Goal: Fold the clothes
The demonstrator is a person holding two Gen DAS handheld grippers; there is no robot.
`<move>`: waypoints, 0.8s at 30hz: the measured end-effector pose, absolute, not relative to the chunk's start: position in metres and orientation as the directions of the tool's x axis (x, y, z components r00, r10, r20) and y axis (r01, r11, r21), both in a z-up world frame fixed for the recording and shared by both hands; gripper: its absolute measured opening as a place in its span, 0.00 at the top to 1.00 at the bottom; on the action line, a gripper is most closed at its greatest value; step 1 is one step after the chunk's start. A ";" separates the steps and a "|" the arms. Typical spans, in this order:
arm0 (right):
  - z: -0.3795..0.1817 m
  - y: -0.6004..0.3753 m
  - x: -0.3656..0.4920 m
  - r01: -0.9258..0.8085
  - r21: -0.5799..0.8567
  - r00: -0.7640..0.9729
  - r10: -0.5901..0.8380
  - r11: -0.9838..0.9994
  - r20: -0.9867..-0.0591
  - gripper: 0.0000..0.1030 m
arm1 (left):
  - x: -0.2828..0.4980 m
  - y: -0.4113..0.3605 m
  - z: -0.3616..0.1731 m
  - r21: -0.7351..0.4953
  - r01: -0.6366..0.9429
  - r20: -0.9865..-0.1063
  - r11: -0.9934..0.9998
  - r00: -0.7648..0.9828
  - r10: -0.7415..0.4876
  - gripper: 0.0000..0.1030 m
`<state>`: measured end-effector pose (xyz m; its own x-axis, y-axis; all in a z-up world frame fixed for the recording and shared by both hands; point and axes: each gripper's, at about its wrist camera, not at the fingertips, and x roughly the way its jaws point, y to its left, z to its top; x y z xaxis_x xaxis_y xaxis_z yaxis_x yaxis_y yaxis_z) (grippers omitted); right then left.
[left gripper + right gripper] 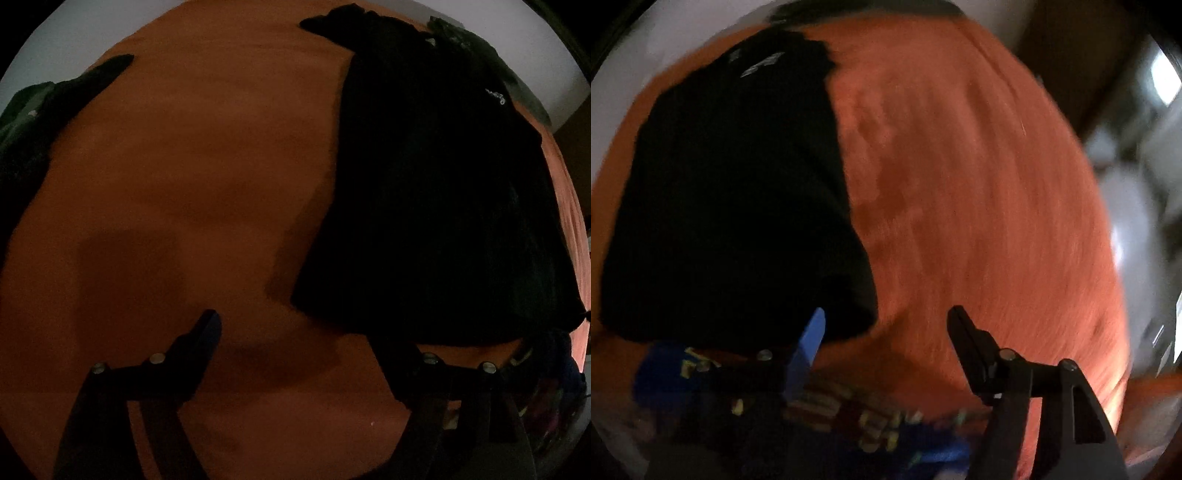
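A black garment (424,192) lies folded lengthwise on the orange cover (192,177), in the right half of the left wrist view. My left gripper (299,336) hovers just below its near edge, open, with only orange cover between the fingers; its right finger (391,350) sits at the garment's lower hem. In the blurred right wrist view the same black garment (731,192) fills the left side. My right gripper (886,325) is open over the orange cover (979,203), its blue-padded left finger (812,336) standing in front of the garment's near corner. Neither gripper holds anything.
More dark clothing (44,110) lies at the far left edge of the cover, and another dark piece (465,40) behind the garment's top. A blue patterned fabric (820,406) lies along the bottom of the right wrist view. Pale walls and blurred furniture (1137,192) border the cover.
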<state>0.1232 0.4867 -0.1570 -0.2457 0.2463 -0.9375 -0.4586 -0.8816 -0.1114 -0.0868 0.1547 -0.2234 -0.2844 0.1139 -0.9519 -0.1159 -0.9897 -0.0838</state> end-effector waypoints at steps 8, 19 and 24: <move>-0.198 0.458 0.088 -0.132 -0.466 -0.105 0.480 -0.875 -0.871 0.35 | -0.109 0.157 -0.235 0.019 -0.155 -0.938 -0.988 -0.344 0.036 0.33; -0.086 0.507 0.144 -0.494 0.145 -0.534 0.167 -0.857 -0.829 0.98 | -0.109 0.092 -0.158 -0.091 0.015 -0.833 -0.996 -0.548 0.068 0.95; -0.078 0.514 0.172 -0.527 0.195 -0.542 0.150 -0.827 -0.827 1.00 | -0.123 0.144 -0.168 -0.207 -0.019 -0.863 -0.978 -0.467 0.191 0.94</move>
<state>0.1724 0.5141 -0.0776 -0.5420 0.1499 -0.8269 -0.5270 -0.8271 0.1954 -0.1233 0.1437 -0.1677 -0.4669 0.1912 -0.8634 -0.0187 -0.9783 -0.2065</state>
